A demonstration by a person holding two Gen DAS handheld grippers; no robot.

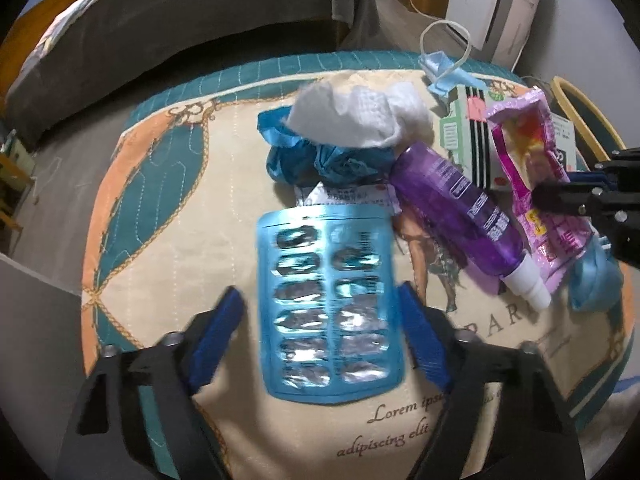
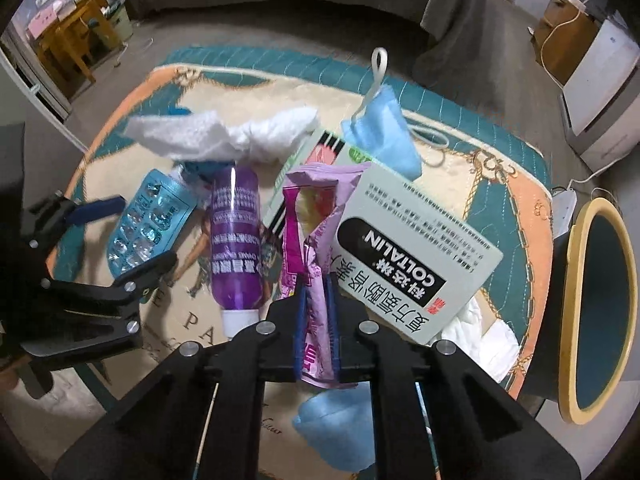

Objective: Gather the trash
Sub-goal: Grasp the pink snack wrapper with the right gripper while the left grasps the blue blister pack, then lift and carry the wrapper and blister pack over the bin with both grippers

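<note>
The right gripper (image 2: pixel 316 300) is clamped on the lower end of a pink snack wrapper (image 2: pixel 310 224), its blue pads pressed tight against the crumpled foil from both sides; the wrapper's torn mouth stands open above the fingers. Just left of it a purple bottle (image 2: pixel 236 236) lies on its side with the white cap toward the camera, and to the right a pale green medicine box (image 2: pixel 416 240) printed COLTALIN rests partly under the wrapper. Beyond the box a blue face mask (image 2: pixel 384 136) sits with its white ear loop sticking up, and a crumpled white tissue (image 2: pixel 224 132) lies past the bottle. At the far right stands a bin (image 2: pixel 600 304) with a yellow rim, just off the edge of the quilted mat (image 2: pixel 500 184).

The left gripper (image 1: pixel 322 316) has its jaws spread apart on either side of a blue blister pack (image 1: pixel 328 300), neither blue pad touching it; the pack lies flat on the mat. Past it are a bunched blue plastic bag (image 1: pixel 320 160) and, above that, the tissue
</note>
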